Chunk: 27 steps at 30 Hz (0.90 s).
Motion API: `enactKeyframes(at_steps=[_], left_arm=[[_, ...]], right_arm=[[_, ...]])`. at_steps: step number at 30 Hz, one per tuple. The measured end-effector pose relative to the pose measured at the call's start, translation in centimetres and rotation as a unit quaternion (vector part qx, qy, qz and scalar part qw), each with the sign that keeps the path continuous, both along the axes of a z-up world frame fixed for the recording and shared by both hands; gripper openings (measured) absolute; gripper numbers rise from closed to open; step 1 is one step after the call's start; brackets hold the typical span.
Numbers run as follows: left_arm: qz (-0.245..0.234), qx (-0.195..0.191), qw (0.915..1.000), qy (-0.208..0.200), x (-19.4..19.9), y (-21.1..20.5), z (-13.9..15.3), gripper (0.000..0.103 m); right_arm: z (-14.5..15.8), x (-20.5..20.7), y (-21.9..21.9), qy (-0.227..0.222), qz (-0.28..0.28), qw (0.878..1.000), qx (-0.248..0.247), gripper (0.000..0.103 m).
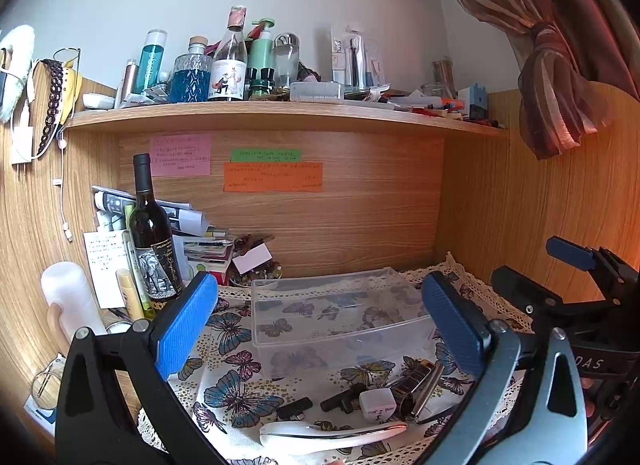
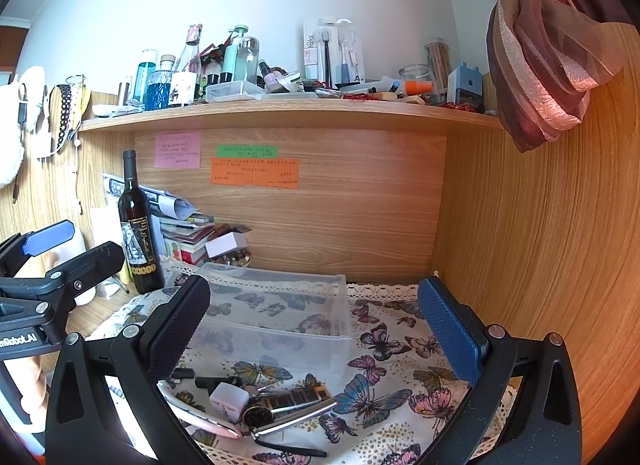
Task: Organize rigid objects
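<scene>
A clear plastic bin (image 1: 340, 317) sits empty on the butterfly cloth (image 1: 232, 329); it also shows in the right wrist view (image 2: 280, 317). In front of it lie small rigid items: a white spoon (image 1: 320, 435), a white cube adapter (image 1: 376, 405) (image 2: 229, 401), black connectors (image 1: 294, 409), a dark lighter-like case (image 1: 412, 383) and a metal pen (image 2: 296, 419). My left gripper (image 1: 320, 325) is open above the pile. My right gripper (image 2: 316, 329) is open, to the right of the left one, over the same items.
A wine bottle (image 1: 150, 237) stands at the back left beside stacked books and papers (image 1: 192, 233). A white bottle (image 1: 70, 297) stands at the far left. A crowded shelf (image 1: 280, 111) runs overhead. Wooden walls close in the back and right (image 2: 540, 245).
</scene>
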<state>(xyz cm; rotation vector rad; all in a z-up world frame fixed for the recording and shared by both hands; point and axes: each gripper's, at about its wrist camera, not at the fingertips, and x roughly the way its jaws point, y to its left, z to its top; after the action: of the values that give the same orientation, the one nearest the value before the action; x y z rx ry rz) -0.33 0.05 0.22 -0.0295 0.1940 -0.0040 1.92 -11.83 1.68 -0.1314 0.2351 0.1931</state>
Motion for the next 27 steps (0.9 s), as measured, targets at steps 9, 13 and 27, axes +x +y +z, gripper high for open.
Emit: enactKeyframes(at_steps=[9, 13, 27], left_arm=[[-0.005, -0.002, 1.0000, 0.003, 0.1, -0.2, 0.0, 0.103], [-0.004, -0.007, 0.9999, 0.015, 0.6, -0.1, -0.5, 0.103], [0.054, -0.062, 0.9822, 0.169, 4.0, 1.8, -9.1, 0.103]], right_arm=[[0.0, -0.1, 0.1, 0.001, 0.004, 1.000, 0.001, 0.103], [-0.3, 0.2, 0.1, 0.006, 0.000, 1.000, 0.000, 0.103], [-6.2, 3.7, -1.7, 0.130, -0.028, 0.991, -0.009, 0.103]])
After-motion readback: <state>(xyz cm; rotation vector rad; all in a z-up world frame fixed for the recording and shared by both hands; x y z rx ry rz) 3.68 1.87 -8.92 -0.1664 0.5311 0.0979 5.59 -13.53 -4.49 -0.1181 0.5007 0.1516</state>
